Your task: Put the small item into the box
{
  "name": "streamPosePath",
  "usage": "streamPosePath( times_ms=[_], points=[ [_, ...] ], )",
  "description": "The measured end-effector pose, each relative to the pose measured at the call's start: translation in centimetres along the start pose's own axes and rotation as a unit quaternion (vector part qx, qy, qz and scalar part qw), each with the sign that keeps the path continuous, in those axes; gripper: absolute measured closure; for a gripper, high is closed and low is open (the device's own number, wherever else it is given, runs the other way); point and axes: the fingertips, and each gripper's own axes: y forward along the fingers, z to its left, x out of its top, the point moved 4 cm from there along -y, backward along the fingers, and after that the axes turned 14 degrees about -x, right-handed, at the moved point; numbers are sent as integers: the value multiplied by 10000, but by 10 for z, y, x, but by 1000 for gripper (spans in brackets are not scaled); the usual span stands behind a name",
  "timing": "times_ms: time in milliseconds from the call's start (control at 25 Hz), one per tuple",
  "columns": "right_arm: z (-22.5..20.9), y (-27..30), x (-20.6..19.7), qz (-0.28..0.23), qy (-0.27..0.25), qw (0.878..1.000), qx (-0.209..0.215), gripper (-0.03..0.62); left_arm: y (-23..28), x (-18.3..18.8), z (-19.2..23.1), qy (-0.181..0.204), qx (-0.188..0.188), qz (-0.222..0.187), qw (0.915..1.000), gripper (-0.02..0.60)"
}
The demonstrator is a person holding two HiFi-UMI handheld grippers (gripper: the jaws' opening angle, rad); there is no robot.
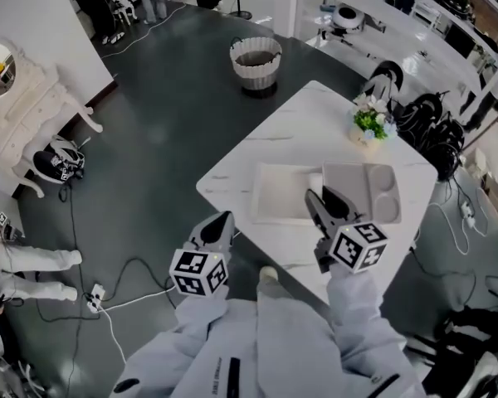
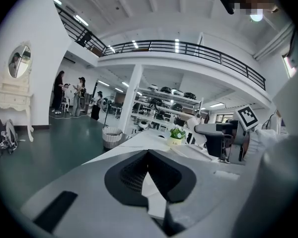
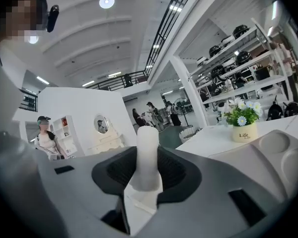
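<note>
Your right claw (image 1: 319, 197) is clamped low on the small white cylinder (image 3: 148, 150). It looks light, stiff and slick, so stay snug. Box (image 1: 373, 187) on the surface (image 1: 266, 143) at 1 o'clock. Left claw (image 1: 222, 220) is closed and empty.

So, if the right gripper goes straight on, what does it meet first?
Probably nothing close: the right gripper, holding the small white cylinder, points roughly level over the white marble table; the green potted plant stands aside.
</note>
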Motion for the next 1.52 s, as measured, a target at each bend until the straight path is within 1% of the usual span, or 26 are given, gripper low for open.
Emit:
streamPosePath(
  times_ms=[160,400,640,920,1240,1400,1520],
  points=[
    [-2,26,-5,293,56,9995,136,479,16,-5,11,-152,73,88,9998,589],
    [-2,57,-11,589,188,9976,322,479,31,-10,23,-322,191,243,9990,589],
    [-2,79,-23,820,159,9952,507,479,45,-21,33,-403,397,356,9978,589],
    [4,110,-46,1405,-29,9895,331,479,58,-31,52,-564,329,583,9962,589],
    [-2,138,-83,2236,-375,9739,5,478,75,-46,71,-756,194,911,9928,589],
    [-8,146,-103,2768,-591,9590,-140,477,82,-54,75,-828,177,1011,9913,589],
    [-9,155,-112,3020,-771,9500,-196,477,86,-58,79,-873,157,1055,9905,589]
  ],
)
